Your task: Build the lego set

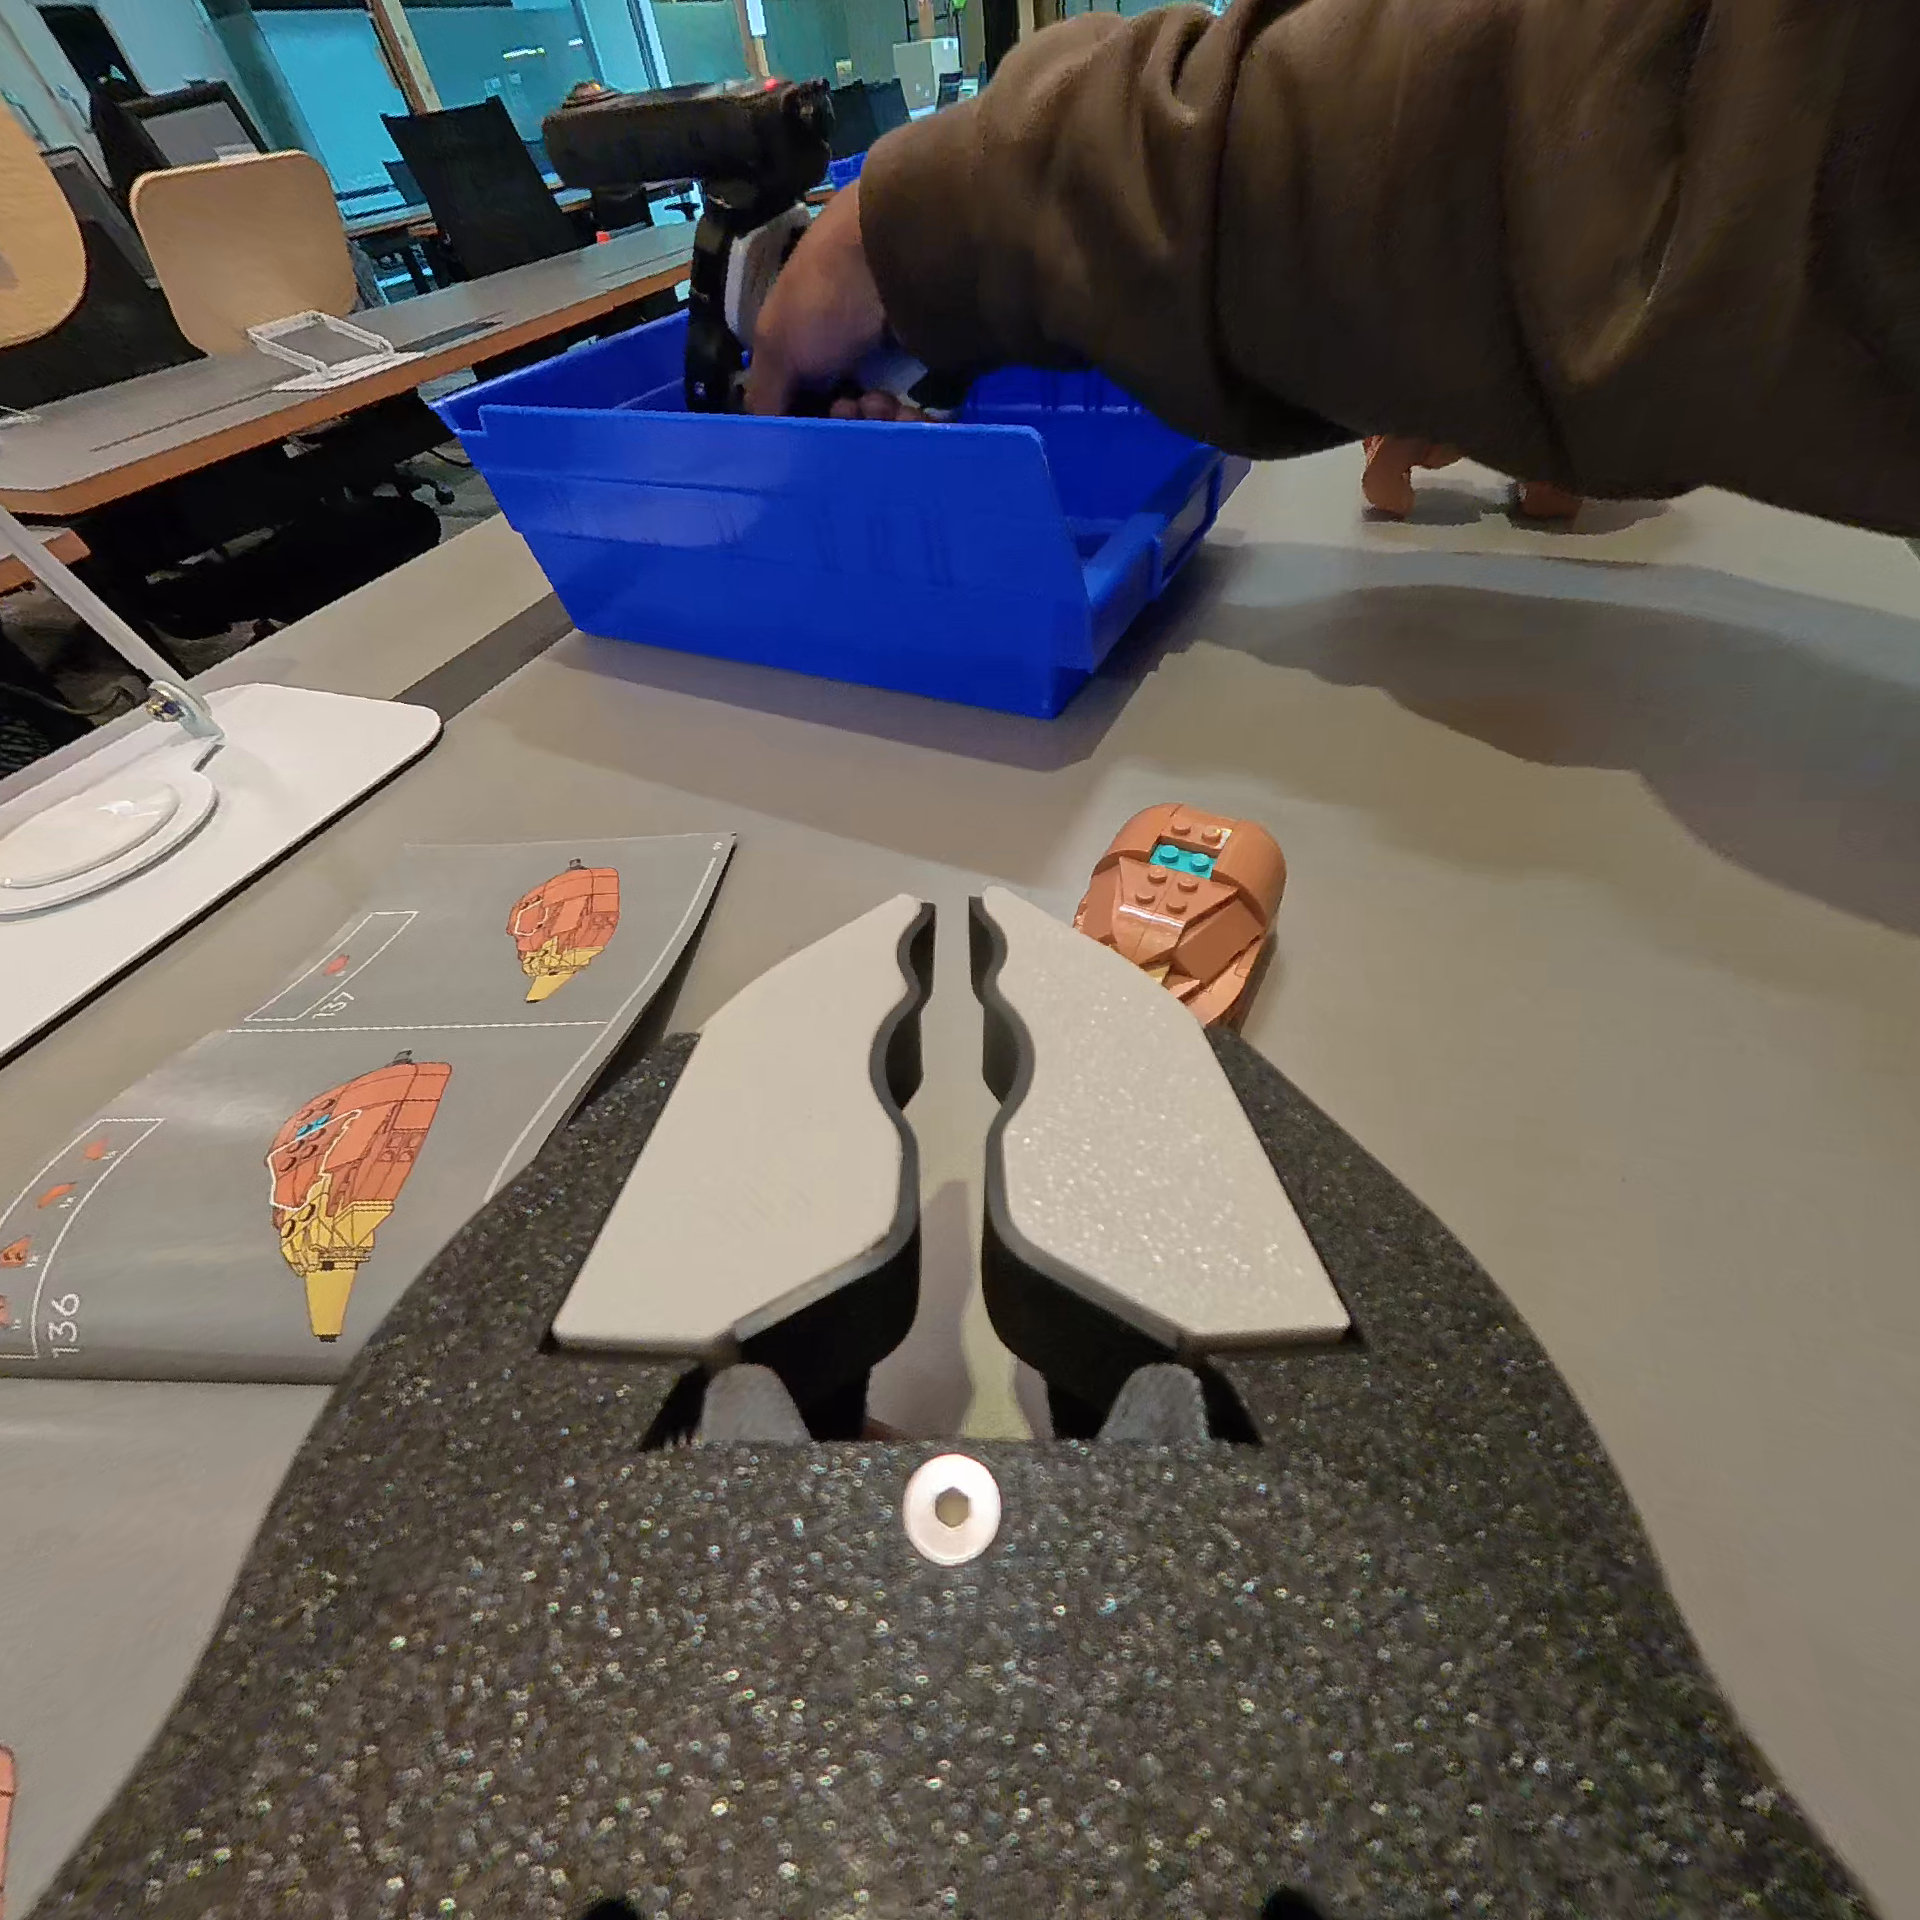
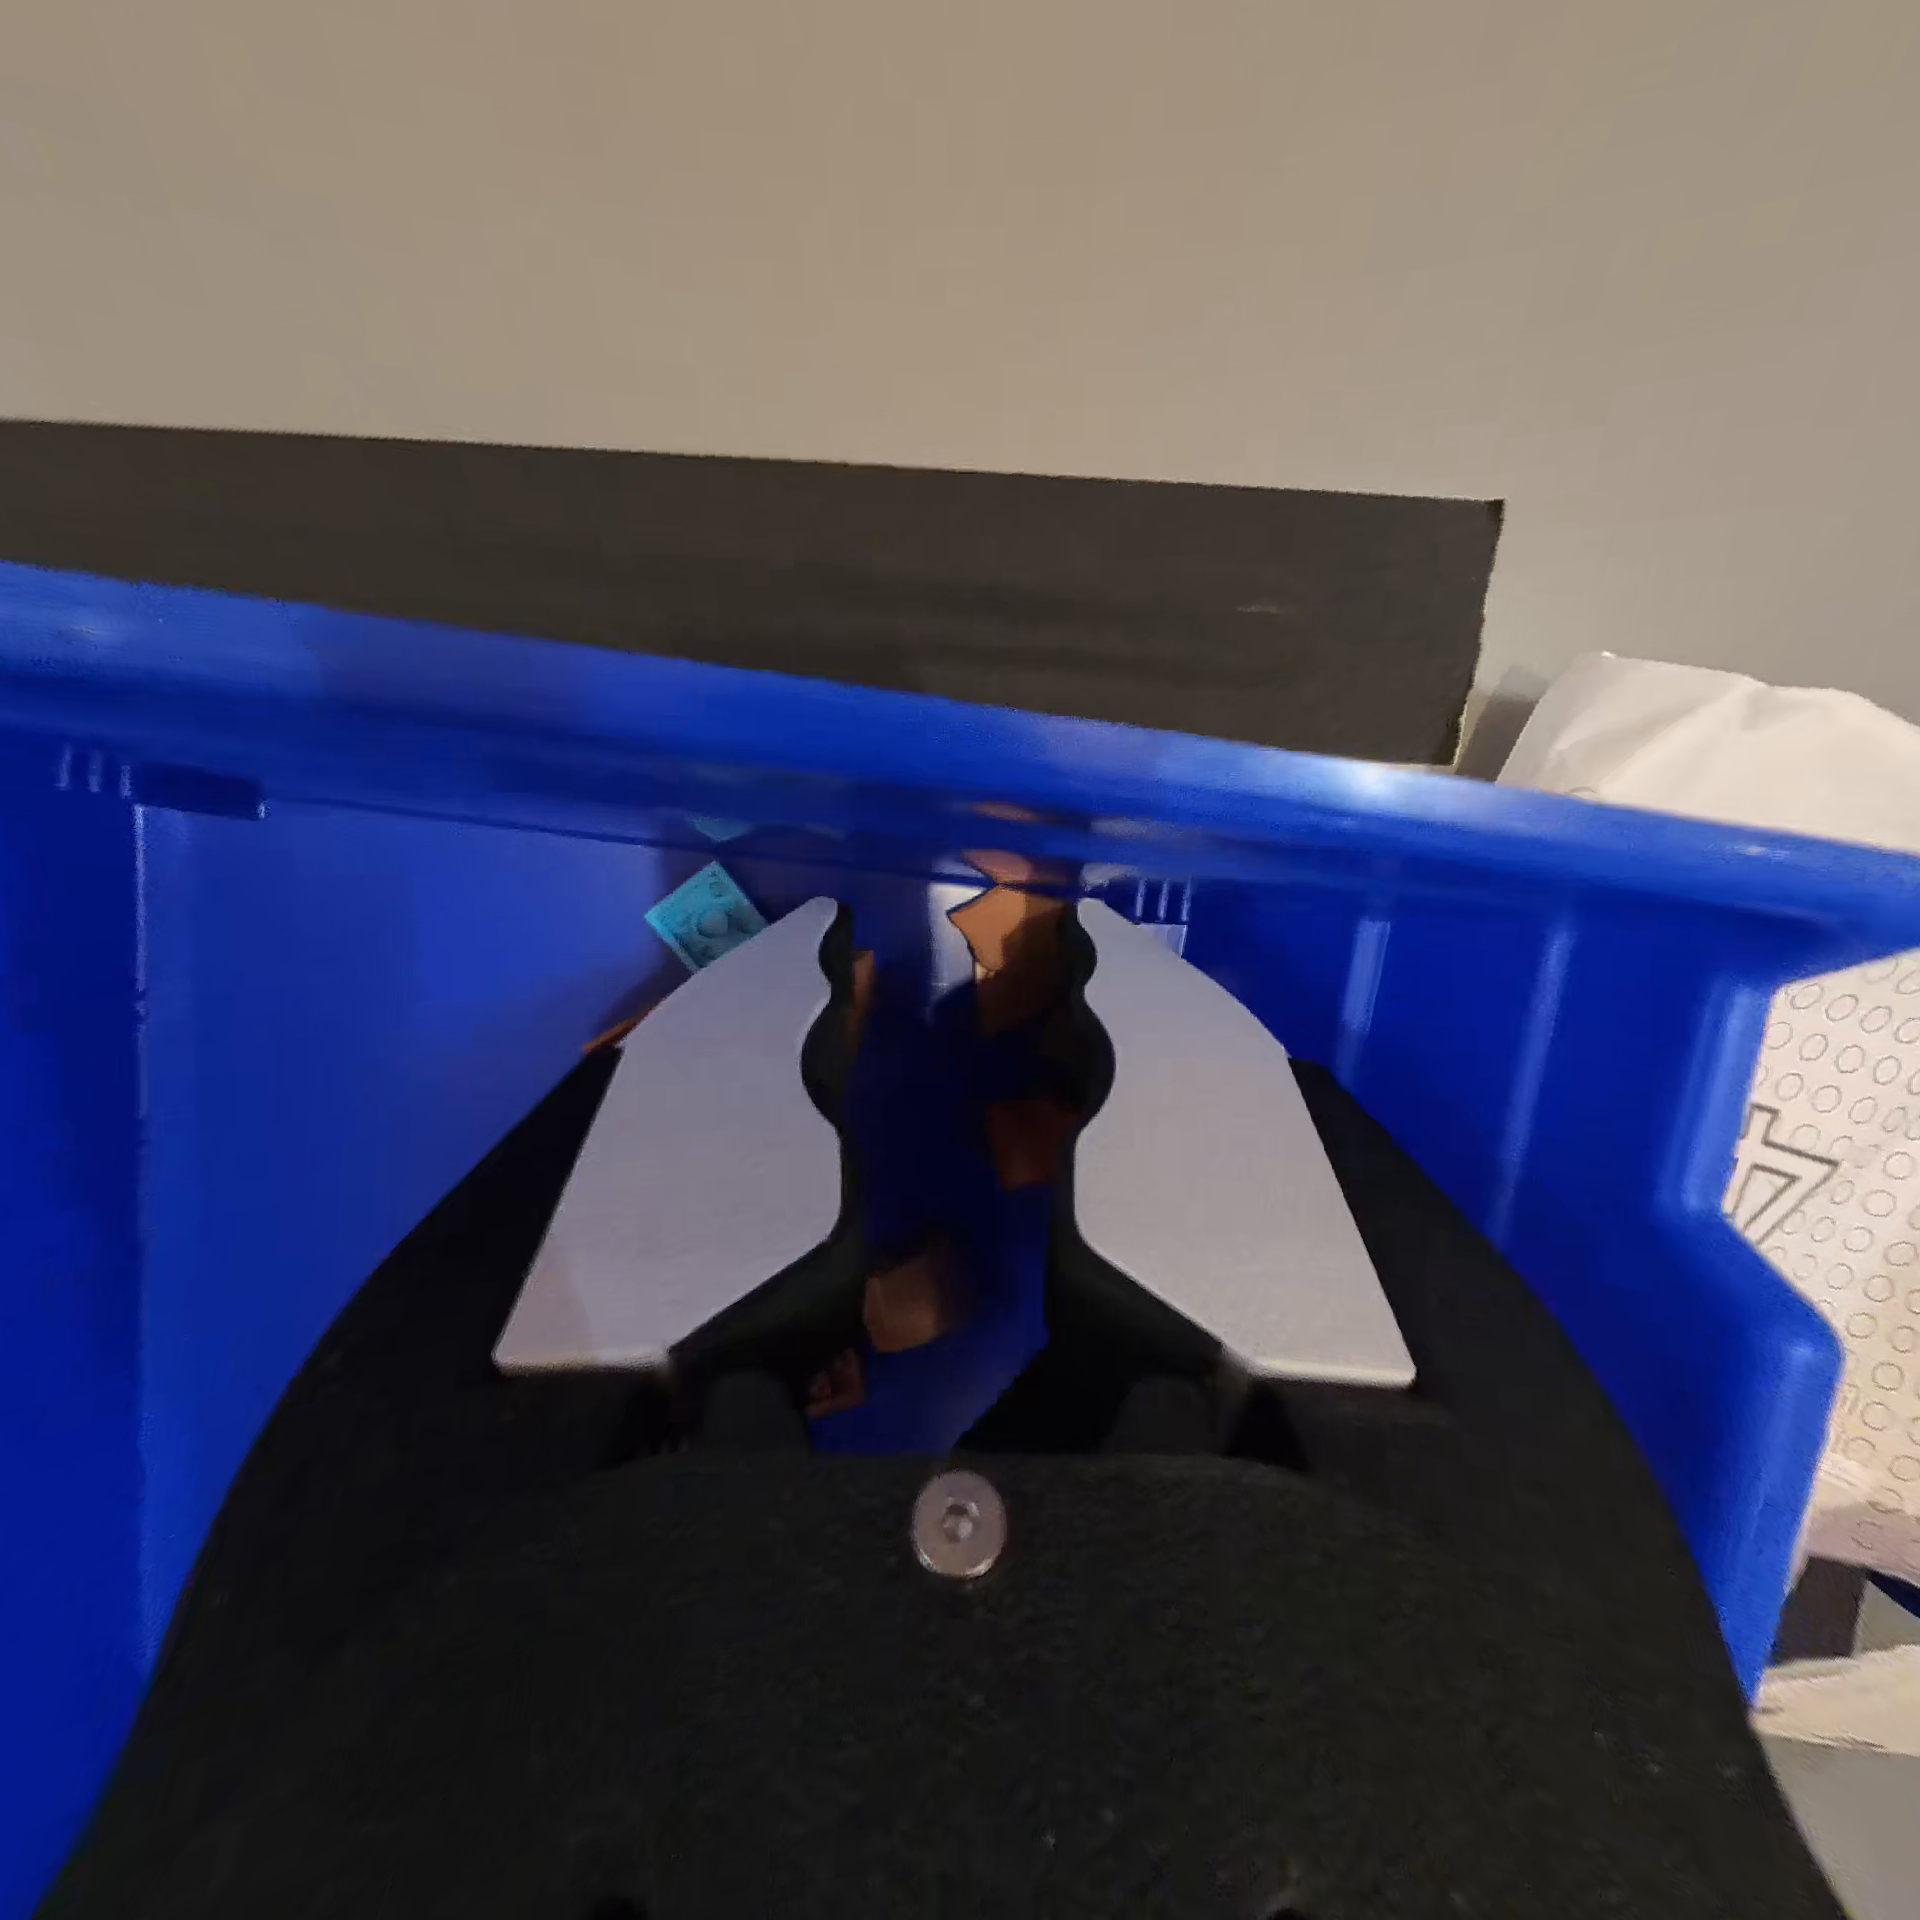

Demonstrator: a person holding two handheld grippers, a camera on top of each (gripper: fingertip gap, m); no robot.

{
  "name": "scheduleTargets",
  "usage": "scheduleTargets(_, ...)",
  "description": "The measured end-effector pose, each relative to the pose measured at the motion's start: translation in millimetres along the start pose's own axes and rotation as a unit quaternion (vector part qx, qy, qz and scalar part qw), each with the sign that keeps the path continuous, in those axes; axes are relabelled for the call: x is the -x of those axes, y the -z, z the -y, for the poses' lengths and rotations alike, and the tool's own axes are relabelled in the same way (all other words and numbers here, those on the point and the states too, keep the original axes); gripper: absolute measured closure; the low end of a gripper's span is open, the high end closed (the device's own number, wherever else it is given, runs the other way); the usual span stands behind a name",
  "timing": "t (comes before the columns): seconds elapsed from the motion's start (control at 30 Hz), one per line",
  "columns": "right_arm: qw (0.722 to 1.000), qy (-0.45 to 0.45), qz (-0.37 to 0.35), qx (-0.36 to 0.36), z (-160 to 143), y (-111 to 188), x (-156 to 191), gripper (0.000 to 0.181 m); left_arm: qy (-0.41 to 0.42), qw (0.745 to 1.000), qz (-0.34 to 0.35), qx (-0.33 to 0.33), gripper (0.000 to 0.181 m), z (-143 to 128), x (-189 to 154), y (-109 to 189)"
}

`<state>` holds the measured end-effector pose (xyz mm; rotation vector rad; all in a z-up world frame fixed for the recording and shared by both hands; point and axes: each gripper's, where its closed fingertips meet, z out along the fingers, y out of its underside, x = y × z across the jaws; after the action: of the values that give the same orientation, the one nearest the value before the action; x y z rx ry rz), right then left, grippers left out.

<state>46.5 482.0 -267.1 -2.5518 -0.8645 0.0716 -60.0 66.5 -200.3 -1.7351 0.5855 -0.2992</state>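
Note:
My left gripper (image 1: 951, 906) is shut and empty, low over the grey table. A brown lego model (image 1: 1184, 904) with a teal plate on top lies just right of its tips. The instruction booklet (image 1: 364, 1091) lies open to the left. My right gripper (image 2: 956, 920) is open, reaching down inside the blue bin (image 2: 1558, 1039). Several loose brown pieces (image 2: 1023, 1138) lie on the bin floor between its fingers, and a teal plate (image 2: 701, 920) lies by the left fingertip. In the left wrist view a hand holds the right gripper (image 1: 727, 312) in the bin (image 1: 831, 540).
Another brown lego part (image 1: 1397, 478) stands on the table right of the bin, partly behind the brown sleeve (image 1: 1403, 229). A white lamp base (image 1: 156, 800) sits at the left. A white patterned bag (image 2: 1849, 1143) lies beside the bin. Desks and chairs stand beyond. There is about 45 cm between the tips of the two grippers.

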Motion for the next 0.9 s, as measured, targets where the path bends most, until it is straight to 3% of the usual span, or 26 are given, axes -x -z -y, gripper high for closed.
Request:
scheduleTargets(0.1, 1.0, -0.007, 0.028, 0.003, -1.7, 2.3, 6.8, 0.143, -0.001, 1.0, -0.004, 0.0, 0.175, 0.5, -2.0, -0.3)
scheduleTargets(0.27, 0.988, -0.025, 0.149, 0.023, -10.4, 13.1, 41.8, 0.147, -0.006, 1.0, -0.007, 0.001, 0.175, 1.9, -4.5, -0.1)
scheduleTargets(0.43, 0.992, -0.036, 0.111, -0.036, 9.2, 32.8, 22.6, 0.147, -0.006, 1.0, -0.008, 0.003, 0.175, 0.6, -5.3, -0.7)
scheduleTargets(0.67, 0.995, -0.013, 0.102, 0.007, -3.8, 17.3, 26.1, 0.148, -0.02, 1.0, -0.011, 0.014, 0.175, -3.3, -8.8, -3.2)
scheduleTargets(0.9, 0.988, 0.143, 0.017, 0.062, -10.0, 37.4, 5.3, 0.156, -0.014, 1.0, -0.009, 0.011, 0.175, -2.7, -5.7, -1.7)
